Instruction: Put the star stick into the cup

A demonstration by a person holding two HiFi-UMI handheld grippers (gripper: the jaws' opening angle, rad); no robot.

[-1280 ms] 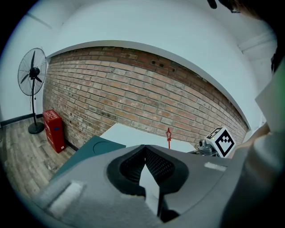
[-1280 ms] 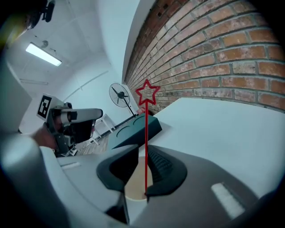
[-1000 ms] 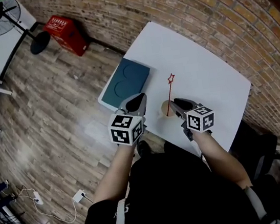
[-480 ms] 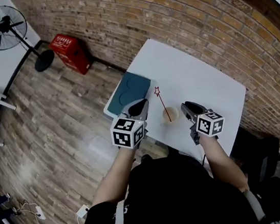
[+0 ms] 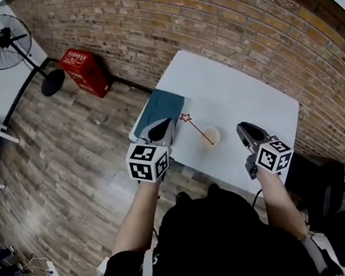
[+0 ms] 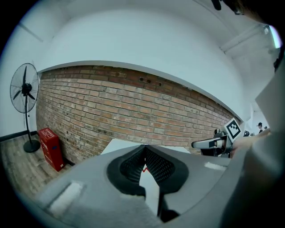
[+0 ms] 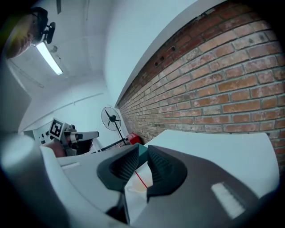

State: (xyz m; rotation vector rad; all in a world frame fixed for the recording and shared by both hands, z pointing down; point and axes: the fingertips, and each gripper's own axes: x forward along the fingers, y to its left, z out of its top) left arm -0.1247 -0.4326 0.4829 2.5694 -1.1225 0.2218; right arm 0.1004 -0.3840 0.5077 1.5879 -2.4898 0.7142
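Found the star stick [image 5: 198, 130] standing in the cup [image 5: 211, 137], lower end inside, shaft leaning out over the rim toward 10 o'clock, red outline star at the upper tip. Held by neither tool. Located the cup upright on the white table [image 5: 248, 88], near the edge closest to the person. Noted a teal tray [image 5: 166, 103] at 10 o'clock from the cup, lying flat at the table's corner and apart from the cup. Saw the star tip just short of the tray's near edge in the head view.

Placed the left gripper [image 5: 160, 125] at 9 o'clock from the cup, by the tray's near edge, clear of cup and stick. Checked the left gripper [image 6: 144, 148] in its own view: pad tips pressed together, nothing clamped between, only a scrap of the red star stick [image 6: 144, 169] glimpsed through the gap lower down.

Placed the right gripper [image 5: 243, 128] at 3 o'clock from the cup, apart from it. Checked the right gripper [image 7: 142, 150] in its own view: jaws parted by a narrow slot, nothing held, star stick [image 7: 141, 179] and cup [image 7: 135, 187] seen beyond on the table.

Recorded around the table: wood-plank floor [image 5: 66, 149] at 9 o'clock, brick wall [image 5: 206, 14] at 12 o'clock, red crate [image 5: 84, 65] and standing fan [image 5: 0, 38] at 10 o'clock, both well apart from the table.
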